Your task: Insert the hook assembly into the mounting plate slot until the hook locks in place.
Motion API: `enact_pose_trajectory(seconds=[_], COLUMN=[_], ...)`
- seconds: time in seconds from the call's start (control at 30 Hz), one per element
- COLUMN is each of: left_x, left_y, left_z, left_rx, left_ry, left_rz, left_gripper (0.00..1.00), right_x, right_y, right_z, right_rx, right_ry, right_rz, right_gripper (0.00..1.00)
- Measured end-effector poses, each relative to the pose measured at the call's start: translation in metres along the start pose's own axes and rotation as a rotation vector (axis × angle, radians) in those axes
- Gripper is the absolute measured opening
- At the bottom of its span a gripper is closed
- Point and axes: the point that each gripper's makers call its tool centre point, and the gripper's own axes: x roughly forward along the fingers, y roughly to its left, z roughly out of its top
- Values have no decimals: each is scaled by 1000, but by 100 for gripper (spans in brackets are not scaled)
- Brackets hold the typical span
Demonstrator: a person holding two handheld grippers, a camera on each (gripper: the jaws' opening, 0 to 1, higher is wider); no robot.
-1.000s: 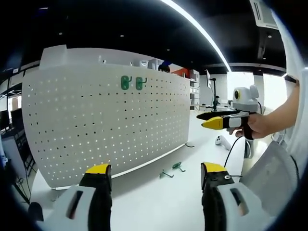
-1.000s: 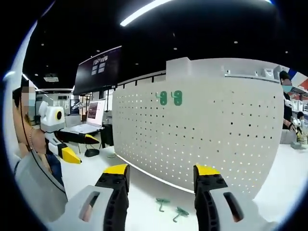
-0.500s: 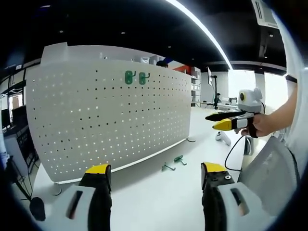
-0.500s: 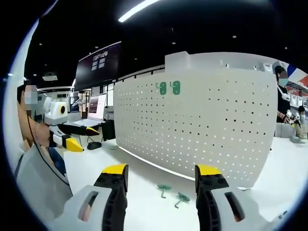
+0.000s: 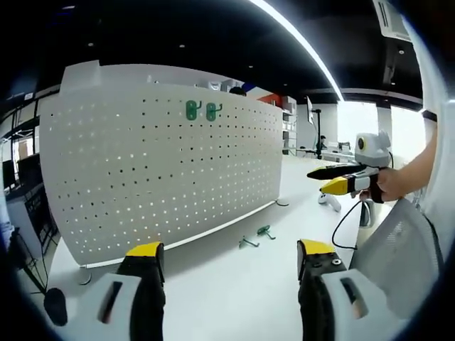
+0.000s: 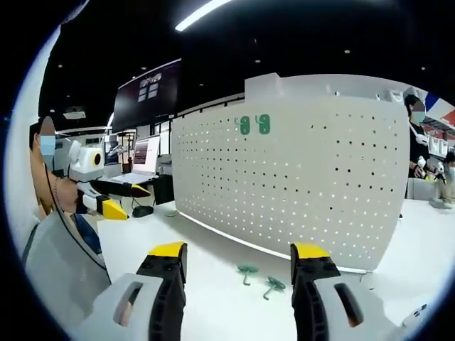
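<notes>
Two green hooks (image 5: 256,236) are lying loose on the white table (image 5: 234,298), out ahead of both grippers and just in front of the pegboard (image 5: 156,177). Two more green hooks (image 5: 202,109) already hang near the board's top edge. Left gripper (image 5: 231,266) is spread wide with nothing in it, same for the right gripper (image 6: 240,266). Plenty of bare table between the jaws and the loose hooks.

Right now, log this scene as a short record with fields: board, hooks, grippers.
board: white pegboard standing upright on the white table
hooks on board: two green hooks side by side near its top edge
hooks on table: two green hooks lying loose in front of the board
left gripper: open, holding nothing
right gripper: open, holding nothing
</notes>
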Motion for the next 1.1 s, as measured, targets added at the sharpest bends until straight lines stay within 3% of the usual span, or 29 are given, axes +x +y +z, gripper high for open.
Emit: enact_pose_trajectory(seconds=[0.47, 1.1], left_x=[-6, -6], left_y=[3, 3], left_z=[-16, -16], left_rx=[-2, 8], left_ry=[39, 46], left_rz=[-4, 2], left_gripper=[78, 77], right_x=[-9, -16], right_y=[-4, -2], right_z=[-6, -15], right_rx=[-4, -13], right_ry=[35, 66], right_rz=[-16, -5], right_gripper=[58, 59])
